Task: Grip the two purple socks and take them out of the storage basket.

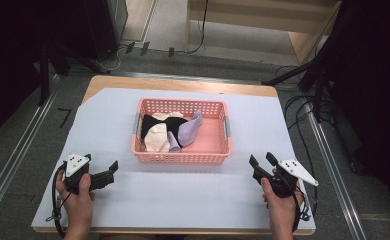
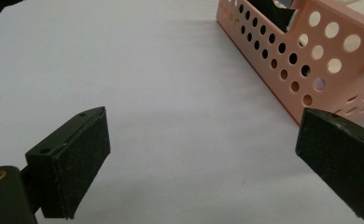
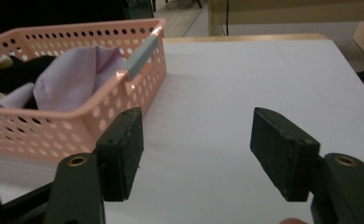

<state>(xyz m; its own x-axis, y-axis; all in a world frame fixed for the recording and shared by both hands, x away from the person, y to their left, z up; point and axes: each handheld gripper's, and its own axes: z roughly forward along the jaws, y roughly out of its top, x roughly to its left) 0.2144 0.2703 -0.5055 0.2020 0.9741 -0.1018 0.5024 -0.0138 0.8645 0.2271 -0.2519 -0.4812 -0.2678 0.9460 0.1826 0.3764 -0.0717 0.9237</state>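
On table, unlabelled pink basket

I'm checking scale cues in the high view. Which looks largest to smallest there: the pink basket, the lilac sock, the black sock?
1. Pink basket, plainly largest.
2 and 3. Lilac sock and black sock: similar, both partly covered, so I won't rank them.

No readable text, labels or numbers anywhere.

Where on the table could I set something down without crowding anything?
Bare white sheet lies left of the pink basket, right of it, and along the near edge between the left gripper and right gripper. The basket's left half is crowded with socks.
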